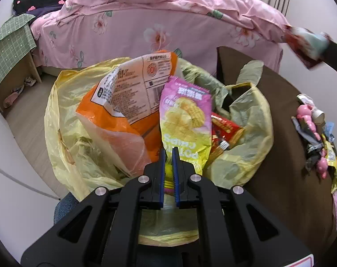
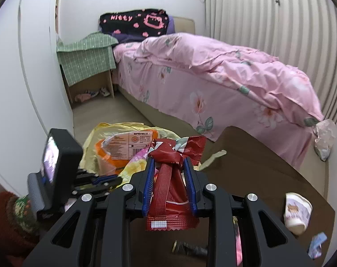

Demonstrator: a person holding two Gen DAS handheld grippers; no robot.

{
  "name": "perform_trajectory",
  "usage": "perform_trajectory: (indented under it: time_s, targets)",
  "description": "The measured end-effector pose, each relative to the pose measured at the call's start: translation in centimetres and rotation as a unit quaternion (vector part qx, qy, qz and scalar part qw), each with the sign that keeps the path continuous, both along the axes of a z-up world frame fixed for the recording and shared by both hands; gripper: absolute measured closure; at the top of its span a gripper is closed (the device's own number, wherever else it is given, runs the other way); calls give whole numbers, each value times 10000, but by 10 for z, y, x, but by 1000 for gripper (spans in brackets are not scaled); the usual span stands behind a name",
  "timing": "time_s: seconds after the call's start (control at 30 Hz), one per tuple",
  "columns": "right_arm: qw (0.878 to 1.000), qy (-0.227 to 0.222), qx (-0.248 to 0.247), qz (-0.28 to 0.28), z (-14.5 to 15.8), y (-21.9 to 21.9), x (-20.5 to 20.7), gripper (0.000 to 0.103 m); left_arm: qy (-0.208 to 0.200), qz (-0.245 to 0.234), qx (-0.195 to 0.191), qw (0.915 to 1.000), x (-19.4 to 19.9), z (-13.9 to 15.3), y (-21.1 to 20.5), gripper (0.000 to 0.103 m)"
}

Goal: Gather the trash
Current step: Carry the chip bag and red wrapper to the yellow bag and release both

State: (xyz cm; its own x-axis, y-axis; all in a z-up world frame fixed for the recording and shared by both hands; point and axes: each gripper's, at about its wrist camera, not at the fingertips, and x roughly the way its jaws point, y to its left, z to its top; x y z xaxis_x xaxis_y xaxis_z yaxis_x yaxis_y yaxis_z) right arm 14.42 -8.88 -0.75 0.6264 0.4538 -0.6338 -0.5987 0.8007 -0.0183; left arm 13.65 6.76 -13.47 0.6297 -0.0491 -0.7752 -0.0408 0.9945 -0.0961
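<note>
A yellow plastic trash bag [image 1: 64,138] lies open at the brown table's left edge, holding an orange packet [image 1: 115,111], a pink-yellow potato chips bag [image 1: 184,120] and a red wrapper [image 1: 226,131]. My left gripper [image 1: 169,153] is shut on the near rim of the yellow bag, beside the chips bag. My right gripper [image 2: 169,164] is shut on a dark red snack wrapper [image 2: 170,200], held above the table just right of the bag [image 2: 90,142]. In the left wrist view the right gripper's wrapper [image 1: 301,44] shows blurred at the upper right.
The brown table [image 2: 257,169] carries a paper cup [image 2: 297,211], a blue scrap [image 2: 317,242] and a dark wrapper [image 2: 190,249]; more litter [image 1: 319,142] lies at its right. A bed with pink quilt [image 2: 213,66] stands behind, a green-covered nightstand [image 2: 86,64] beside it.
</note>
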Motion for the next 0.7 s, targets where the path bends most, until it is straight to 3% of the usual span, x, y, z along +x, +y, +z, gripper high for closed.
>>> perform_trajectory:
  time_s: [0.27, 0.57, 0.7]
  targets:
    - [9977, 642, 76, 214, -35, 36, 48, 77, 9, 150, -163, 9998, -1, 0, 11, 97]
    - [9899, 1371, 285, 230, -68, 46, 76, 77, 92, 256, -191, 9994, -1, -2, 15, 97]
    - [9873, 1551, 296, 163, -79, 47, 82, 77, 0, 598, -545, 9967, -4, 0, 30, 97]
